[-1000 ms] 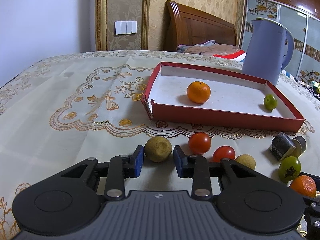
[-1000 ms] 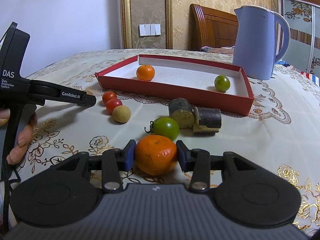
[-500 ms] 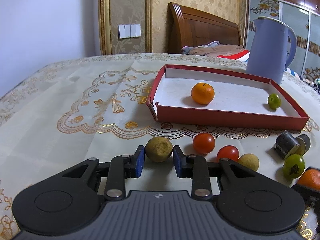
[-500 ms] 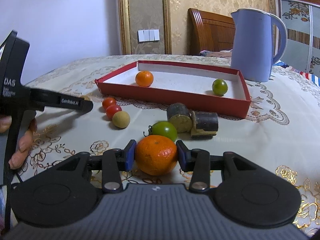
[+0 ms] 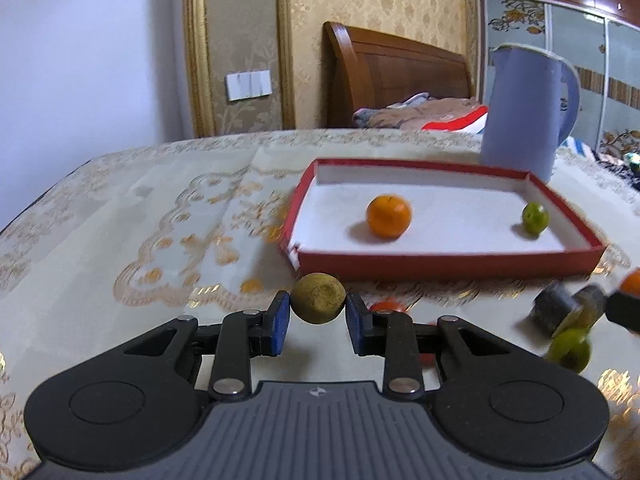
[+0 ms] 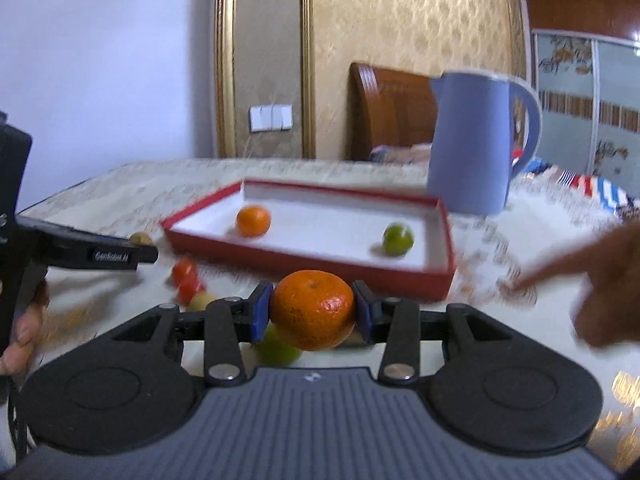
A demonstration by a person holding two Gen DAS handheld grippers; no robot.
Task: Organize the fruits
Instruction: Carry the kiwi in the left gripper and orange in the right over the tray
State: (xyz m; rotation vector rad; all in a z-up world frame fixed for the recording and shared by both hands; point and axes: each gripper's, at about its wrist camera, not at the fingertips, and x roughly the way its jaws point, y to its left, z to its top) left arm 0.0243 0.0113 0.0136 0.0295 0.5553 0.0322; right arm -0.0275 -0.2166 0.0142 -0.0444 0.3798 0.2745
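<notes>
Right gripper (image 6: 313,312) pinches a round orange tangerine (image 6: 314,310) above the embroidered cream tablecloth (image 5: 120,248); left gripper (image 5: 318,316) clamps a small brownish-yellow round fruit (image 5: 317,298). Beyond, a shallow red cardboard tray (image 5: 440,258) holds 1 orange (image 5: 389,216) and 1 green fruit (image 5: 535,218).

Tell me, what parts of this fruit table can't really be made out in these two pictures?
- Red tomatoes: left wrist view, mostly hidden behind the left gripper and its brownish-yellow fruit.
- Green fruit: right wrist view, largely covered by the right gripper and its orange.
- Dark cylinders: left wrist view, too blurred to identify.
- Hand: right wrist view, blurred.
</notes>
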